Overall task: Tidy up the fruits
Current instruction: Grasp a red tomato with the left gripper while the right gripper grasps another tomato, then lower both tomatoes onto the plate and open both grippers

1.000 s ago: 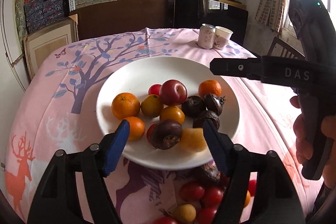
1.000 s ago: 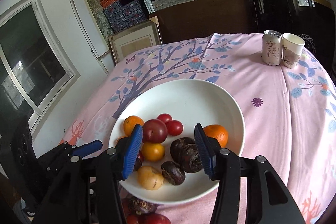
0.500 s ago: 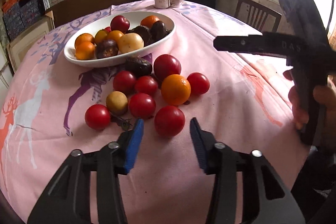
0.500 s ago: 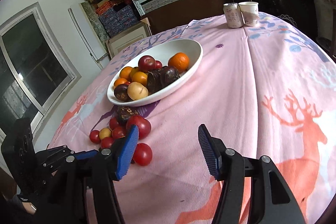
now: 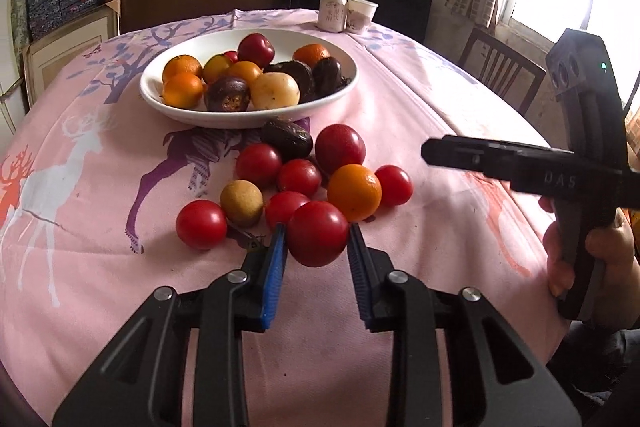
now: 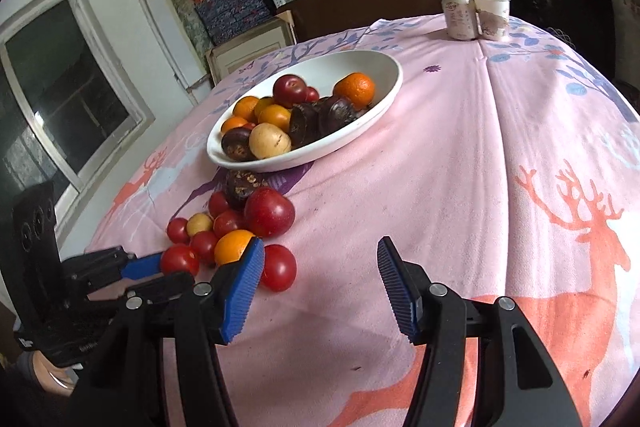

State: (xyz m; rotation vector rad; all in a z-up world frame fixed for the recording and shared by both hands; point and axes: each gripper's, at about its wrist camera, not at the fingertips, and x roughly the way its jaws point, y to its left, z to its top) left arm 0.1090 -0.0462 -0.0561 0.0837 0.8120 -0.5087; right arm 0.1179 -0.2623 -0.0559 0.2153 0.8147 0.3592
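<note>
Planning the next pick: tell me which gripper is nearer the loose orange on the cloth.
Left. The left gripper is shut on a red tomato that sits touching the orange. The right gripper hangs open over bare cloth, the orange beyond its left finger.

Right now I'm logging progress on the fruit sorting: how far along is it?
Partly done. The white bowl already holds oranges, dark fruits, a red one and a pale one. In hand: the left gripper is shut on a red tomato. The right gripper is open, holding nothing. Left: the loose pile of about ten fruits on the pink tablecloth.
</note>
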